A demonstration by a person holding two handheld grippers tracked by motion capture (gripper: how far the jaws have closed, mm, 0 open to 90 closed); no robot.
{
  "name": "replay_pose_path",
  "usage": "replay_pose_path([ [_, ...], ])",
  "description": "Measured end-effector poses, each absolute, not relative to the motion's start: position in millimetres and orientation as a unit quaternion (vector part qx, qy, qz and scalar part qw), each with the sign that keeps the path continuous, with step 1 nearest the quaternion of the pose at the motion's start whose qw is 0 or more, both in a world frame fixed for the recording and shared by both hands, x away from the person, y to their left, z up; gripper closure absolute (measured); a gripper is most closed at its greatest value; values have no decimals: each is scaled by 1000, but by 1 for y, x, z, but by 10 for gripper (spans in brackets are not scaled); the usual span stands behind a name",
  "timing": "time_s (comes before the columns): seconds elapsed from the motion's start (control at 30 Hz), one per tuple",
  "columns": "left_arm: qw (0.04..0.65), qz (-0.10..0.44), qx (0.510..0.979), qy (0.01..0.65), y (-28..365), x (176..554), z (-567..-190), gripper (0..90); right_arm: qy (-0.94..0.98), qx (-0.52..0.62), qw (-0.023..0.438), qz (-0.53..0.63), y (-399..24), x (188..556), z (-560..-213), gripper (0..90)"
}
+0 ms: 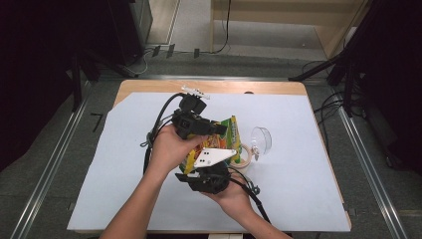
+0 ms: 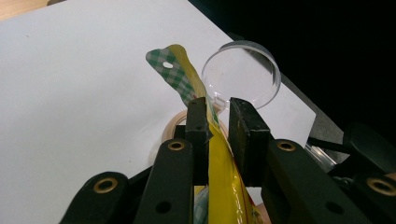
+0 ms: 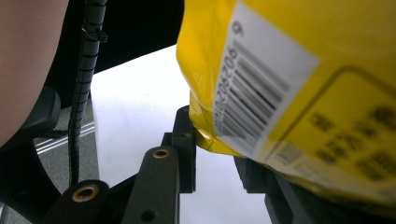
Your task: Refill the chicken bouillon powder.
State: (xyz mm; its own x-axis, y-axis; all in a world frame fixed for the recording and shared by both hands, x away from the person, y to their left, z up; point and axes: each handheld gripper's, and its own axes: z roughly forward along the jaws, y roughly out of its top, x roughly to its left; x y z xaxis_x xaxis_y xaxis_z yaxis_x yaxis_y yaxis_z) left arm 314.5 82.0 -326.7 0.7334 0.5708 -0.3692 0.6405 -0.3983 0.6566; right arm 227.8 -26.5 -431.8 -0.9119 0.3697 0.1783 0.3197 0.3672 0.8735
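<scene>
A yellow snack bag (image 1: 232,134) with a green checked top is held above the middle of the white-covered table. My left gripper (image 1: 221,128) comes in from the left and is shut on the bag's upper part. In the left gripper view the bag (image 2: 180,70) runs up between that gripper's (image 2: 218,112) two jaws. My right gripper (image 1: 198,167) holds the bag's lower end from the near side. In the right gripper view the bag's barcode side (image 3: 289,70) hangs over the jaws, and its bottom corner sits between the pads of that gripper (image 3: 215,140).
A clear plastic cup (image 1: 261,139) (image 2: 243,70) lies on its side just right of the bag. A roll of tape (image 1: 244,155) (image 2: 172,125) lies flat under the bag. White paper (image 1: 298,189) covers the wooden table; cables trail from both grippers.
</scene>
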Motion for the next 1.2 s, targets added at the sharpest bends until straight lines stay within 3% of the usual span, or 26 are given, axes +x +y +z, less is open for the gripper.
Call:
replay_pose_path([
  [1.2, 412, -40, 836, 360, 82, 314, -327, 772, 824, 209, 24, 526, -26, 228, -433, 728],
])
